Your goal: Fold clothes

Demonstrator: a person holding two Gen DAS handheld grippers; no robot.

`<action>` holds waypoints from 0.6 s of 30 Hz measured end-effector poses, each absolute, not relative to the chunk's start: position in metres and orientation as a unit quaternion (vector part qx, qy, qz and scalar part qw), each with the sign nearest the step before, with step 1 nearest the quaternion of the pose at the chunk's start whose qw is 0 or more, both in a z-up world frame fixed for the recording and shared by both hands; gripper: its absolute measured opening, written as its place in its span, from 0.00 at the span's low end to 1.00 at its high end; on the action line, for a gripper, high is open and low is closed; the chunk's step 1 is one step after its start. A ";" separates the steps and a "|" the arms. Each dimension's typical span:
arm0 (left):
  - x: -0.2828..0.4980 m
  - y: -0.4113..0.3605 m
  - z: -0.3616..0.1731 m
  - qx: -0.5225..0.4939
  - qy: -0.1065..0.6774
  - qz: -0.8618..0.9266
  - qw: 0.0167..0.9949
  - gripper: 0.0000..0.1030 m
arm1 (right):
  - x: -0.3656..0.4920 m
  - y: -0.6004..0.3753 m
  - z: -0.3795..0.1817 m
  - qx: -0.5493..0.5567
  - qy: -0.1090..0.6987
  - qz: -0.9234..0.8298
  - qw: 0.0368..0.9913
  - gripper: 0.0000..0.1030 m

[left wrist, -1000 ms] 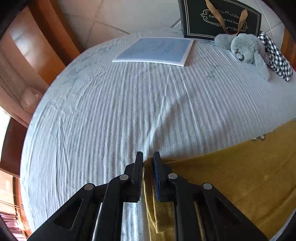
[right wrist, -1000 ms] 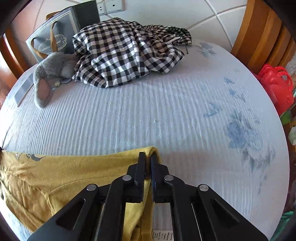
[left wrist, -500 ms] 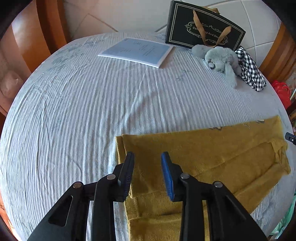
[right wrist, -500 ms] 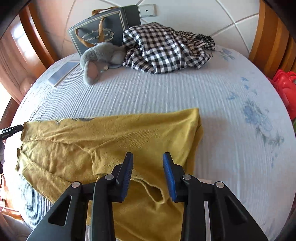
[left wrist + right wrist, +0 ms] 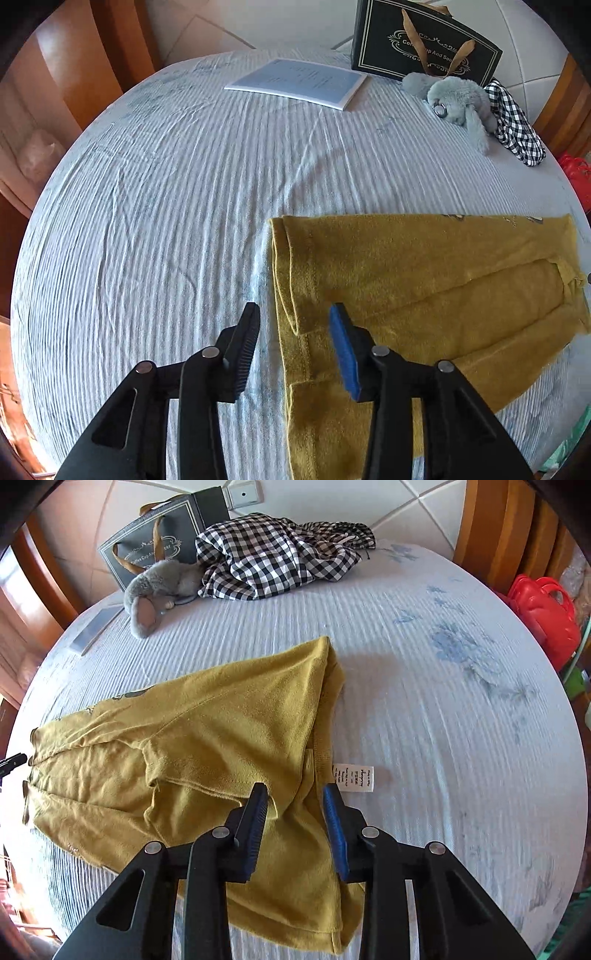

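The left tongs (image 5: 293,325) hang over the near part of the bed (image 5: 166,206), jaws apart and opening; they straddle the left edge of the mustard-yellow garment (image 5: 424,280) from above, and the pads do not press on the cloth. The right tongs (image 5: 293,805) stand with jaws apart over the garment's (image 5: 221,731) right end, nothing clamped between them. The garment lies folded on the pale striped sheet, spread from side to side across the near half of the bed, with a sleeve laid over its body. A white care label (image 5: 353,777) sticks out from its right edge onto the sheet, just beyond the right tongs' blue pad.

Farther off, the middle of the bed is bare sheet with a faded blue flower print (image 5: 461,653) toward the right edge. Toward the far edge lie a pale blue booklet (image 5: 299,83), a grey plush toy (image 5: 458,101) and a crumpled black-and-white checked garment (image 5: 273,557), the toy touching the checked cloth. Behind them a dark paper bag with brown handles (image 5: 424,48) stands against the tiled wall. A red plastic thing (image 5: 543,616) sits off the bed's right edge.
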State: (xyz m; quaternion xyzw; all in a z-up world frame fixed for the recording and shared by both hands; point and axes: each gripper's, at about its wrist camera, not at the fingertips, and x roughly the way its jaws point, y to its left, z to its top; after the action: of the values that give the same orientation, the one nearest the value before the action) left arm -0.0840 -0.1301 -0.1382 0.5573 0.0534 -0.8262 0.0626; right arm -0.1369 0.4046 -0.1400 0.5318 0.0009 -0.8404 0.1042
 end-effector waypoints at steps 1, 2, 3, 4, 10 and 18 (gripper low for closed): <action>-0.079 -0.133 -0.138 0.560 0.051 -0.825 0.061 0.47 | -0.133 0.404 -0.139 0.531 0.000 -0.841 0.106 0.30; -0.075 -0.135 -0.139 0.562 0.047 -0.824 0.062 0.47 | -0.129 0.404 -0.139 0.531 -0.002 -0.841 0.107 0.30; -0.071 -0.135 -0.141 0.562 0.046 -0.823 0.063 0.47 | -0.125 0.404 -0.140 0.531 -0.005 -0.841 0.108 0.30; -0.068 -0.137 -0.143 0.562 0.050 -0.823 0.062 0.48 | -0.122 0.403 -0.142 0.531 -0.009 -0.840 0.109 0.30; -0.064 -0.135 -0.152 0.561 0.074 -0.823 0.053 0.47 | -0.107 0.404 -0.160 0.546 -0.008 -0.832 0.097 0.42; -0.059 -0.119 -0.162 0.569 0.072 -0.818 0.034 0.46 | -0.099 0.413 -0.168 0.554 -0.006 -0.829 0.070 0.36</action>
State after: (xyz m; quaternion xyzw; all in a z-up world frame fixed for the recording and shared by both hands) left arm -0.0587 -0.1188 -0.1619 0.5694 0.0717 -0.8183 0.0337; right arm -0.0991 0.4125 -0.1679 0.5542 -0.0056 -0.8294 0.0704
